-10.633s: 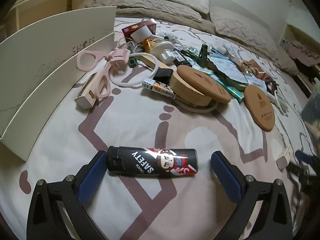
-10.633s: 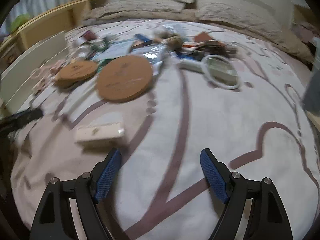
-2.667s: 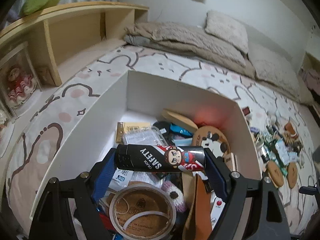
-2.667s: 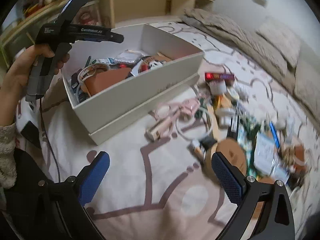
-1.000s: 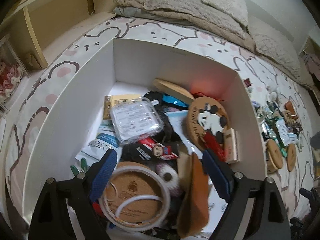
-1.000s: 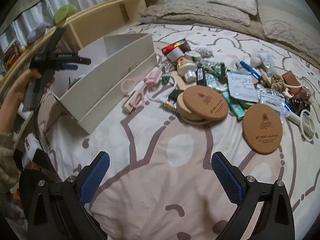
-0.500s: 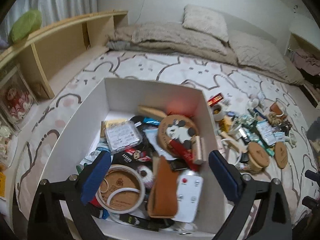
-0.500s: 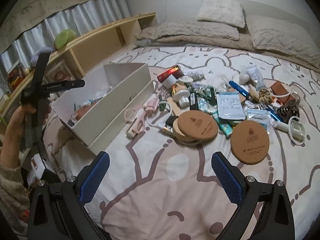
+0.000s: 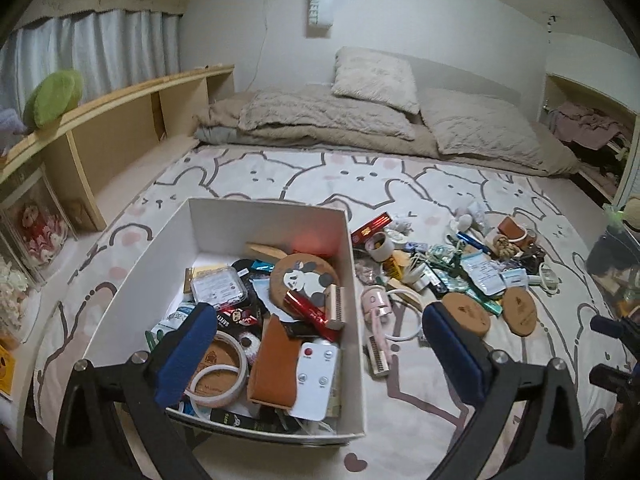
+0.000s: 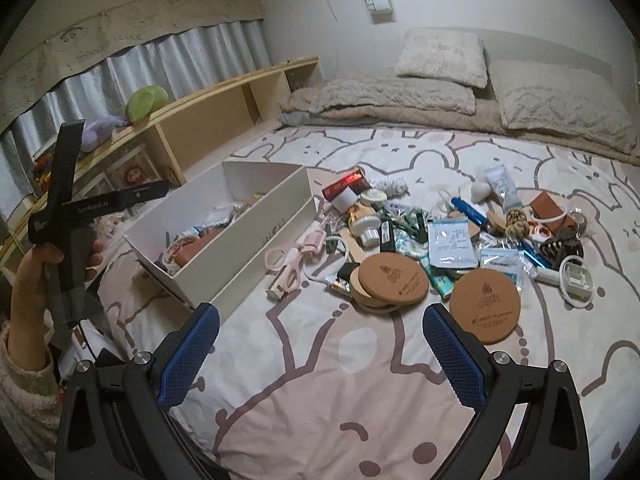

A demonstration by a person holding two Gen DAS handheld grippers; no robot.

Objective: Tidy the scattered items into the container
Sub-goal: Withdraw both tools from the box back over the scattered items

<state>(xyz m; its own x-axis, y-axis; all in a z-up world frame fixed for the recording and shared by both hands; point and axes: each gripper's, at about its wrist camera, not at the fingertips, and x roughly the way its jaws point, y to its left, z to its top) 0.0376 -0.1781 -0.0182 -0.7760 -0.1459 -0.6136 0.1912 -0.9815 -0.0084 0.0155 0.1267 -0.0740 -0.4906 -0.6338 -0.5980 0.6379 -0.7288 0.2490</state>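
A white box (image 9: 264,220) full of small items stands on the bed; in the right wrist view the box (image 10: 248,256) is at centre left. The black SAFETY can (image 9: 236,318) lies inside it, partly behind one blue pad. My left gripper (image 9: 317,312) hovers above the box's near end, its jaws opening with nothing between them. Scattered items lie right of the box: a pink curler (image 10: 294,264), two cork coasters (image 10: 392,278), packets and tubes. My right gripper (image 10: 321,312) stands open over bare sheet, short of the pile.
A hand (image 10: 32,276) holds the left gripper's black body left of the box. A wooden shelf (image 10: 224,108) runs along the bed's left side. Pillows (image 10: 440,60) and a blanket lie at the far end. Patterned sheet (image 10: 360,360) spreads below my right gripper.
The black can left my left gripper's jaws and lies in the box. The left gripper opened wider and drew back and up from the box. My right gripper rose, widening its view.
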